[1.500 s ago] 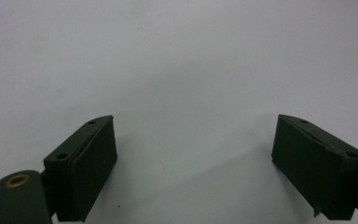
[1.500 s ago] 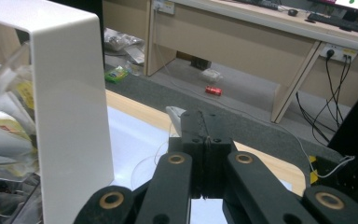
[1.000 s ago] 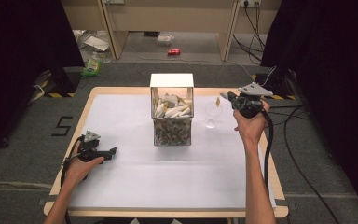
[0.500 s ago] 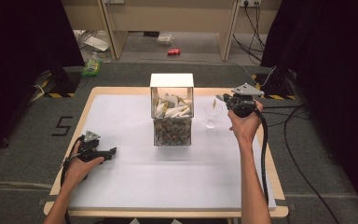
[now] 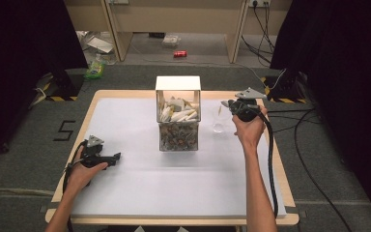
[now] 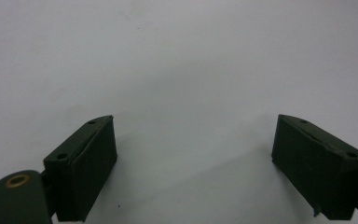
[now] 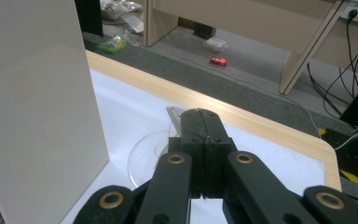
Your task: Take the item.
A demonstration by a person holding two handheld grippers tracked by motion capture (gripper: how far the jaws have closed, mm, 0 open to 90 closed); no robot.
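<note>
**Right gripper pinched a small pale piece over a clear cup**

The right gripper (image 5: pixel 228 103) hung above the clear cup (image 5: pixel 219 126), which stood on the white table cover (image 5: pixel 125 121) just right of the clear box (image 5: pixel 178 113) filled with packets. In the right gripper view its jaws were pressed together on a thin pale piece (image 7: pixel 175 113) that stuck out at the tips, with the cup's round rim (image 7: pixel 142 156) directly beneath and the box's white wall (image 7: pixel 37 102) close on the left. The left gripper (image 5: pixel 113 157) rested low on the cover, well apart from the box; its jaws stood wide apart with nothing between them.
</note>
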